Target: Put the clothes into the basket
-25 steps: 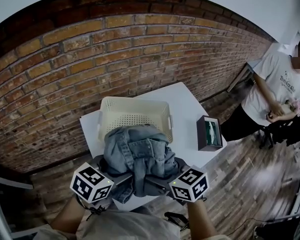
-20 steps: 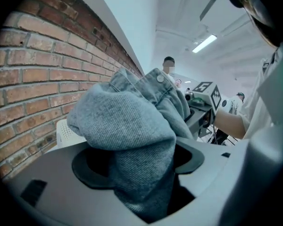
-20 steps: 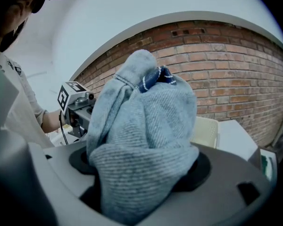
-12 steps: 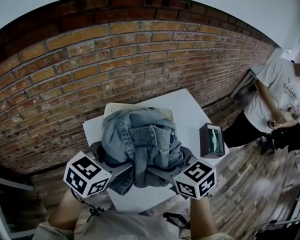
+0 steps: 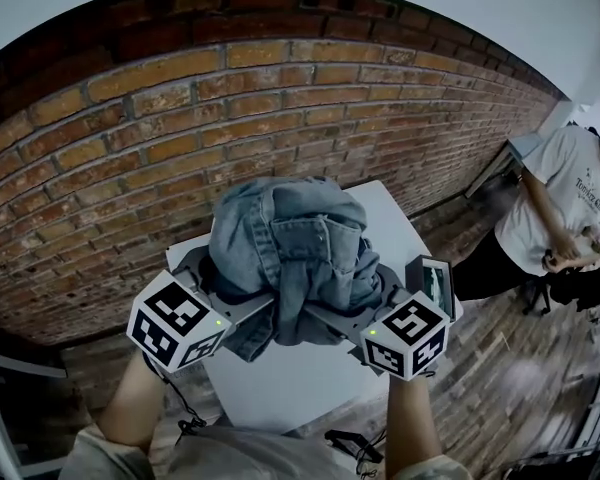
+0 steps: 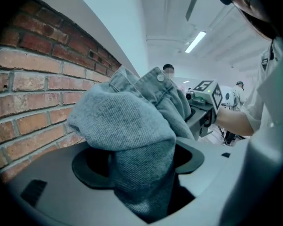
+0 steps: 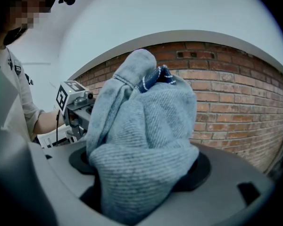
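Jeans (image 5: 290, 248) are hanging bunched over white desk (image 5: 280, 393); L hand-held gripper (image 6: 140, 166) & R hand-held gripper (image 7: 140, 171) are both clamping the denim, jaws partway apart.

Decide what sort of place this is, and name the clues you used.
Probably a lab or studio workspace rather than a home: a bare brick wall, a small white table on a plank floor, ceiling strip lighting, and another person standing by.
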